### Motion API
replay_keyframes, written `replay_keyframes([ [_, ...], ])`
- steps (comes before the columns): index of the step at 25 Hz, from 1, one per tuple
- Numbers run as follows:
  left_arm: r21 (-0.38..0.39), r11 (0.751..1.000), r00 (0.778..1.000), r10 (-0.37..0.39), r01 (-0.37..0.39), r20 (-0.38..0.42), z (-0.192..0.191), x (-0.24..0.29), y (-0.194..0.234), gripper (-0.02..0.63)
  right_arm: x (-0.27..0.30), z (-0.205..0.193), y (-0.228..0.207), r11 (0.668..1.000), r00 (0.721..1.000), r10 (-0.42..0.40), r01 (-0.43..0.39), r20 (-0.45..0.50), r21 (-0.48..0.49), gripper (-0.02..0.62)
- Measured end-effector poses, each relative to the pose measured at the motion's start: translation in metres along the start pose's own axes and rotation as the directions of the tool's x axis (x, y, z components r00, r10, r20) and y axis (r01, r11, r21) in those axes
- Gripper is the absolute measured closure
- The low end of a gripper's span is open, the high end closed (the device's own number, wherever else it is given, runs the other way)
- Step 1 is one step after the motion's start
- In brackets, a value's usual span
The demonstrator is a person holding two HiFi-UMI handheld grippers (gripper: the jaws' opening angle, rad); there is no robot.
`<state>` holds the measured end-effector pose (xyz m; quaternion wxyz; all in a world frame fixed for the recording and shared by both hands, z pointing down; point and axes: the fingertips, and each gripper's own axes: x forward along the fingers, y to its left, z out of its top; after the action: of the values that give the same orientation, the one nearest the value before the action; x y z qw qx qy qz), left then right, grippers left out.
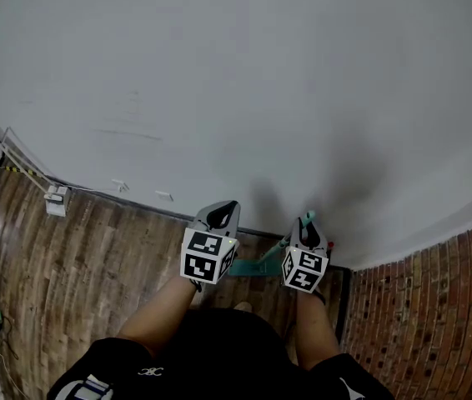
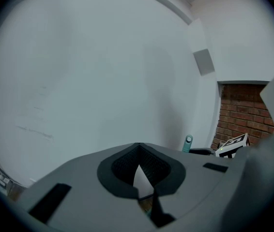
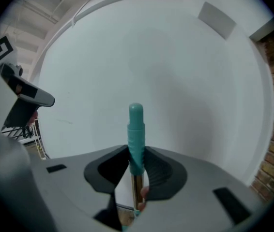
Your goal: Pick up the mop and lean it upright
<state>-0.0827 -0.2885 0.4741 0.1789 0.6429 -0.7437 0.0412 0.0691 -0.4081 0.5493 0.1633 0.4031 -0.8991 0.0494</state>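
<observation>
The mop stands almost upright in front of the white wall. Its teal handle grip (image 3: pixel 136 134) rises between the jaws of my right gripper (image 3: pixel 136 151), which is shut on it, and a metal shaft continues below the grip. From the head view, the handle's tip (image 1: pixel 306 219) pokes up above the right gripper (image 1: pixel 307 230), and the teal mop head (image 1: pixel 257 267) lies on the floor between both grippers. My left gripper (image 1: pixel 222 215) hovers to the left of the mop. Seen from its own camera, the left gripper (image 2: pixel 137 146) has its tips together and holds nothing. The handle tip (image 2: pixel 189 142) shows at that view's right.
A white wall (image 1: pixel 244 98) fills the space ahead, with a dark skirting at its foot. A brick wall (image 1: pixel 436 307) stands at the right. On the wooden floor (image 1: pixel 69 265), a socket box (image 1: pixel 55 199) and cables lie at the left. The person's legs are below the grippers.
</observation>
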Motion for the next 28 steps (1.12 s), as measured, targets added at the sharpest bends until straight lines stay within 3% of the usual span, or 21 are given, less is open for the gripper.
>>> replay_keyframes([
  [15, -0.019, 0.998, 0.998, 0.057, -0.057, 0.007, -0.008, -0.017, 0.008, 0.609, 0.067, 0.013, -0.012, 1.000, 1.000, 0.012, -0.012, -0.029, -0.005, 0.485],
  [28, 0.009, 0.991, 0.991, 0.133, -0.133, 0.019, 0.000, -0.031, 0.022, 0.609, 0.156, 0.021, -0.018, 1.000, 0.992, 0.003, -0.004, -0.129, -0.010, 0.485],
])
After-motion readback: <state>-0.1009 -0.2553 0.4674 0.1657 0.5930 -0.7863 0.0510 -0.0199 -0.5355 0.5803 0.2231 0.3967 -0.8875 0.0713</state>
